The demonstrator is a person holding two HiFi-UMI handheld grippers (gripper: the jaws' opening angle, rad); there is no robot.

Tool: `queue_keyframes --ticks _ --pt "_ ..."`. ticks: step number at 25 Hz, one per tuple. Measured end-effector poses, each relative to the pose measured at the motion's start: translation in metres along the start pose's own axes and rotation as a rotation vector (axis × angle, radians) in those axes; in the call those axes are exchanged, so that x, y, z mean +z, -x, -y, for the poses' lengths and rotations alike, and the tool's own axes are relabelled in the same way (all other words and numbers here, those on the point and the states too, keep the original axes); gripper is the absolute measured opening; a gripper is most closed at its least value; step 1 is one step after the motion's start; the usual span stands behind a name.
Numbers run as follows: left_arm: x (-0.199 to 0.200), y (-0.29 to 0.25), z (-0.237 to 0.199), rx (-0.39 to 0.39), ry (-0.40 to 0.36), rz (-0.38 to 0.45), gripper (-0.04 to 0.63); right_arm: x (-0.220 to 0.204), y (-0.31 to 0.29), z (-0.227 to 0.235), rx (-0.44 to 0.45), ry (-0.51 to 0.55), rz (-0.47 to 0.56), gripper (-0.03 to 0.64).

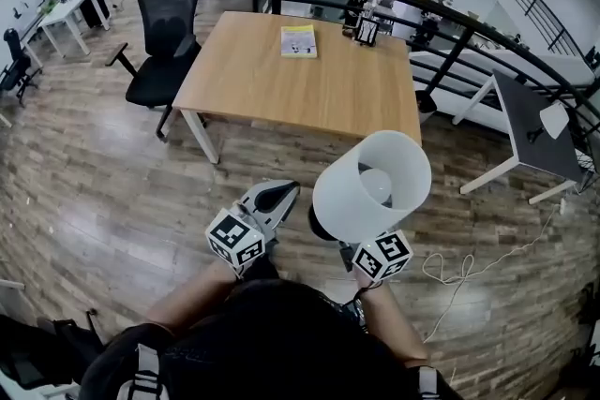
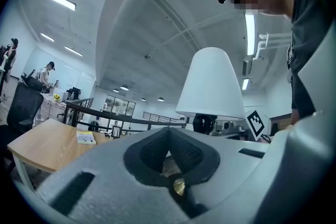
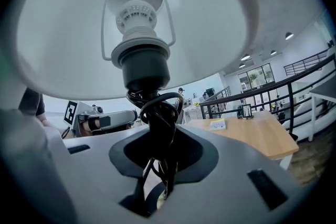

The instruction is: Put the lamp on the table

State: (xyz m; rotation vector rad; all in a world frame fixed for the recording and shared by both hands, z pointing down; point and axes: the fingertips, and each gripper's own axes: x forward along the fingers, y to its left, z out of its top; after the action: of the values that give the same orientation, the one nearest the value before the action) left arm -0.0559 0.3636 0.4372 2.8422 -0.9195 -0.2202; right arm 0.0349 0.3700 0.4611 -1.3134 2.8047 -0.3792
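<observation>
Left gripper (image 1: 284, 190): jaws together, nothing in them, just beside the lamp (image 1: 370, 187). Right gripper (image 3: 159, 139): clamped on the lamp's stem, cord bunched between the jaws; the lamp is upright with its shade on top, carried above the floor and short of the table (image 1: 253, 89), which lies straight ahead, so this hand does the placing. Booklet (image 1: 298, 40) on the far side of the table: print too small to read; no brand seen on the lamp.

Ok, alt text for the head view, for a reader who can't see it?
The right tool holds a white-shaded table lamp up, its shade opening towards the camera, short of a light wooden table. The left tool beside it carries nothing. A yellow booklet lies on the table, with a black office chair at its left.
</observation>
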Motion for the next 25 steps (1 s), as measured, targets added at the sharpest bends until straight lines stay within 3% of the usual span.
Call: queue_keyframes --ticks 8,15,25 --pt "0.003 -0.002 -0.039 0.003 0.017 0.008 0.008 0.003 -0.036 0.005 0.000 0.019 -0.010 0.092" --pt "0.014 -0.009 -0.109 -0.017 0.025 0.020 0.008 0.009 -0.102 0.019 -0.022 0.008 -0.004 0.092" --pt "0.033 -0.018 -0.188 -0.105 0.035 0.001 0.008 0.027 -0.188 0.019 -0.065 0.006 0.020 0.092"
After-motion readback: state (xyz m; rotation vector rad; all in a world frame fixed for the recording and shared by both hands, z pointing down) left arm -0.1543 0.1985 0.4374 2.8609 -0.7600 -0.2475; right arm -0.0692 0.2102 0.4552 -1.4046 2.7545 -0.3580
